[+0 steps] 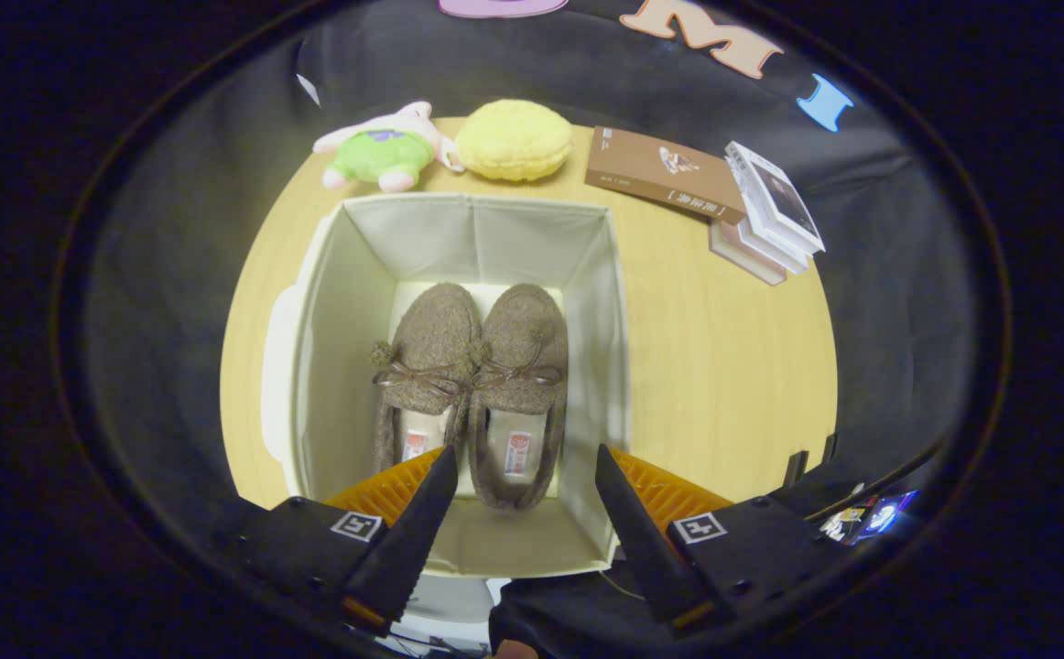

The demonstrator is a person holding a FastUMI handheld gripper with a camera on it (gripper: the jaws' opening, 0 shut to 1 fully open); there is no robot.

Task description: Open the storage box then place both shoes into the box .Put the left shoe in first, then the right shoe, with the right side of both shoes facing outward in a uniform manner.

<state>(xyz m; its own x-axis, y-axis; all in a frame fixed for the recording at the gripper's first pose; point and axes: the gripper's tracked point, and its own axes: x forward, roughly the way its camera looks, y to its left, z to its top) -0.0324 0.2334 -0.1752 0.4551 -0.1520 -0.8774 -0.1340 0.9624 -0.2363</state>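
Now, my gripper (525,467): fingers spread wide, holding nothing, above the box.
Storage box (340,302): open, both shoes (472,366) side by side inside.

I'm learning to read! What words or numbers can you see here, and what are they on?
Brown book: white title on the cover, too blurred to read.
White books: print too small to read.
Shoes in the box: a tag inside each, too small to read.
Gripper, fingers open above the box: square black-and-white marks, no words.
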